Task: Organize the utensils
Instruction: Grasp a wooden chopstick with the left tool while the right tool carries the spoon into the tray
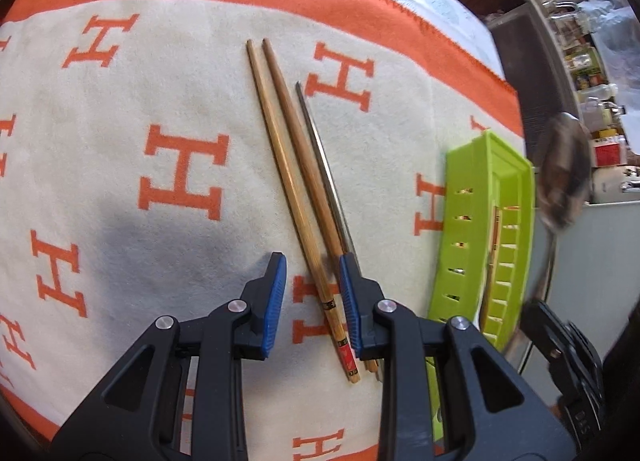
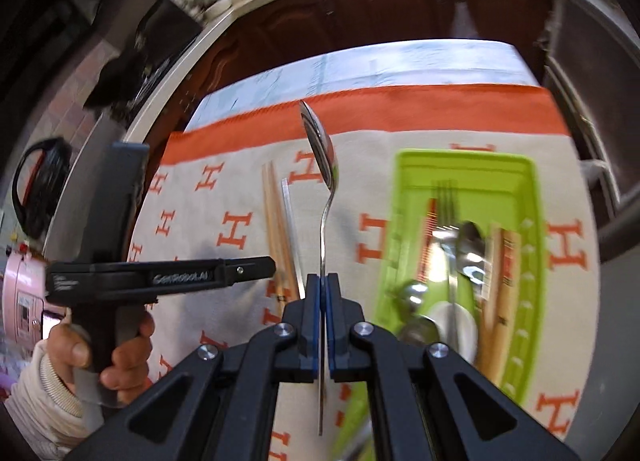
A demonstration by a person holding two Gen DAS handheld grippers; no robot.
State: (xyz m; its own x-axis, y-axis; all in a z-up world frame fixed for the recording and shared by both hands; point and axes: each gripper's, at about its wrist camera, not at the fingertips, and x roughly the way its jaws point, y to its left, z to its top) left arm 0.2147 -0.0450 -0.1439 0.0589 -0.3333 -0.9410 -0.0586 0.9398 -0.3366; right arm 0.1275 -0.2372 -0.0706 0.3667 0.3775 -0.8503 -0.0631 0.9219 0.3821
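Two wooden chopsticks (image 1: 294,197) and one metal chopstick (image 1: 325,177) lie on the cream and orange cloth. My left gripper (image 1: 312,281) is open, its blue pads on either side of the chopsticks' lower ends. My right gripper (image 2: 322,281) is shut on a metal spoon (image 2: 322,165), holding it by the handle above the cloth, bowl pointing away. The spoon also shows blurred at the right of the left wrist view (image 1: 562,177). The green tray (image 2: 532,197) holds a fork, spoons and wooden chopsticks; it also shows in the left wrist view (image 1: 468,189).
The cloth (image 1: 140,109) covers the table. The left gripper's body (image 2: 160,279) and the hand holding it show at the left of the right wrist view. A counter with bottles (image 1: 592,101) stands beyond the table's right edge. Dark cabinets (image 2: 380,9) lie behind.
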